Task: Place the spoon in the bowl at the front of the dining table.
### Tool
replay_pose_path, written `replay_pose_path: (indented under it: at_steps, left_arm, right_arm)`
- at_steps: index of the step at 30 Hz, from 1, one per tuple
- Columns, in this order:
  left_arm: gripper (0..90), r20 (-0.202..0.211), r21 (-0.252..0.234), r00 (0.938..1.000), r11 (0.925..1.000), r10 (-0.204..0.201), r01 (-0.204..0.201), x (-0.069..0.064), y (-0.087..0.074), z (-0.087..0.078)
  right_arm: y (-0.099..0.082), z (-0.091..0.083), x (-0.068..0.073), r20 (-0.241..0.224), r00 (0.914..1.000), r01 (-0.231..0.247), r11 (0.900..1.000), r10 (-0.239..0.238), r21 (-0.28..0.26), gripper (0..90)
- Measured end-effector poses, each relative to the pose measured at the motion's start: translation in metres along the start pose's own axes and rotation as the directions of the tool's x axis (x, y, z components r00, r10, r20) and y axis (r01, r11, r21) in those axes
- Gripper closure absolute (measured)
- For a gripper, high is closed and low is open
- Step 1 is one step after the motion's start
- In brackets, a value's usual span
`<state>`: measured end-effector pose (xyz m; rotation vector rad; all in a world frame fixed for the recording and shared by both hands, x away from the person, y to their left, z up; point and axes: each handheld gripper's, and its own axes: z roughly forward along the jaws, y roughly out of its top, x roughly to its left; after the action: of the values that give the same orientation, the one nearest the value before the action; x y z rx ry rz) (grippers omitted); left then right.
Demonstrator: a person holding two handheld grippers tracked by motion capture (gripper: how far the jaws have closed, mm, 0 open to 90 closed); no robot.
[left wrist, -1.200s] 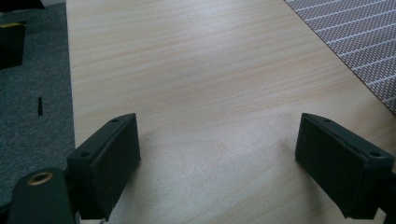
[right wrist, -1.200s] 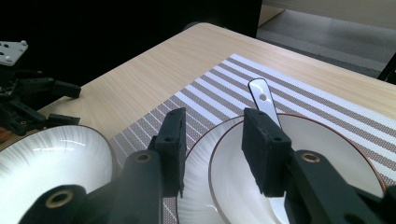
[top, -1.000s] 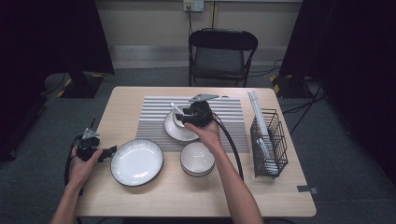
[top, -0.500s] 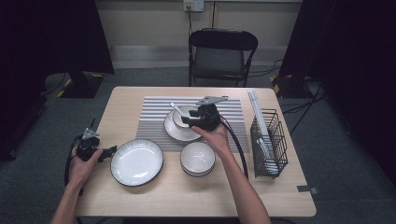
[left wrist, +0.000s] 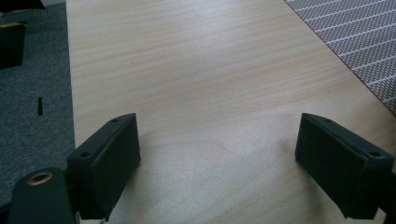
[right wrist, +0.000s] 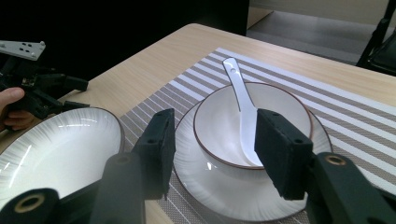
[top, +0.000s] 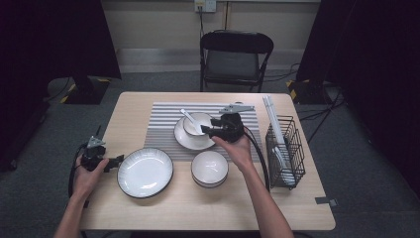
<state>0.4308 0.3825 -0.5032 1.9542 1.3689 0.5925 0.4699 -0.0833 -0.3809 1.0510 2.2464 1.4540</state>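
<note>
Fingers of the right gripper [right wrist: 212, 151] stand apart with nothing clamped, and have just been opening; they frame the near rim of the small white ceramic bowl with a brown rim [right wrist: 252, 122] without touching it. That bowl sits on a white saucer plate [right wrist: 219, 189] on the grey striped placemat [top: 166, 119], and a white ceramic soup spoon [right wrist: 243, 107] leans inside it, handle pointing away from the gripper.

Reads as a release or re-approach at the bowl: no grip at present. Next move probably needs the fingers lined up on either the bowl rim or the spoon handle before closing; the spoon is slim and glossy, so it could slip.

Right hand [top: 237, 148] reaches from the near side of the bowl, gripper held roughly level and aimed across it.

Left gripper [left wrist: 224, 177] has its fingers wide apart over bare wooden tabletop [left wrist: 210, 79], parked well to the left of the bowl, beyond the large white ribbed plate [top: 145, 172].
</note>
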Motion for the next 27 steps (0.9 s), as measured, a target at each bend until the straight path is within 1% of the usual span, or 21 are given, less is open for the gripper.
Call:
replay_pose_path:
  at_steps: [2, 4, 7, 11, 15, 19, 20, 22, 23, 24, 27]
  left_arm:
    - [13.4, 0.000, 0.000, 1.0000, 1.0000, 0.000, 0.000, 0.000, 0.000, 0.000]
    - [13.4, 0.000, 0.000, 1.0000, 1.0000, 0.000, 0.000, 0.000, 0.000, 0.000]
    - [13.3, -0.002, 0.002, 1.0000, 1.0000, 0.000, 0.000, 0.000, 0.000, 0.000]
    - [13.3, -0.003, 0.002, 1.0000, 1.0000, 0.001, -0.001, 0.000, 0.000, 0.000]
    - [13.4, 0.000, 0.000, 1.0000, 1.0000, 0.000, 0.000, 0.000, 0.000, 0.000]
    - [13.3, 0.000, 0.000, 1.0000, 1.0000, 0.000, 0.000, 0.000, 0.000, 0.000]
    - [13.4, -0.002, 0.002, 1.0000, 1.0000, 0.000, 0.000, 0.000, 0.000, 0.000]
    - [13.3, -0.002, 0.001, 1.0000, 1.0000, 0.000, 0.000, 0.000, 0.000, 0.000]
    - [13.4, -0.002, 0.002, 1.0000, 1.0000, 0.000, 0.000, 0.000, 0.000, 0.000]
    - [13.4, -0.004, 0.002, 1.0000, 1.0000, 0.000, 0.000, 0.000, 0.000, 0.000]
    - [13.3, -0.005, 0.002, 1.0000, 1.0000, 0.000, 0.000, 0.000, 0.000, 0.000]
  right_arm:
    - [-0.001, -0.006, 0.001, 0.023, 0.9997, 0.012, 0.9993, -0.011, -0.036, 46.1]
    - [-0.002, -0.011, 0.002, 0.026, 0.9995, 0.021, 0.9984, -0.020, -0.052, 45.4]
    - [-0.004, -0.017, 0.002, 0.030, 0.9993, 0.022, 0.9983, -0.020, -0.054, 45.1]
    - [-0.007, -0.025, -0.002, 0.028, 0.9996, -0.001, 0.9976, 0.003, -0.069, 44.8]
    - [-0.006, -0.032, -0.002, 0.030, 0.9995, -0.001, 0.9968, 0.003, -0.080, 44.6]
    - [-0.003, -0.038, -0.004, 0.052, 0.9986, 0.009, 0.9963, -0.005, -0.085, 44.0]
    - [-0.003, -0.040, -0.005, 0.059, 0.9982, 0.007, 0.9964, -0.002, -0.085, 44.0]
    - [-0.002, -0.046, -0.007, 0.053, 0.9985, -0.007, 0.9961, 0.012, -0.088, 44.0]
    - [-0.001, -0.048, -0.008, 0.060, 0.9981, -0.011, 0.9962, 0.016, -0.087, 44.0]
    - [0.000, -0.052, -0.009, 0.076, 0.9969, -0.013, 0.9960, 0.020, -0.089, 44.0]
    - [0.005, -0.061, -0.014, 0.087, 0.9957, -0.022, 0.9948, 0.031, -0.099, 44.0]
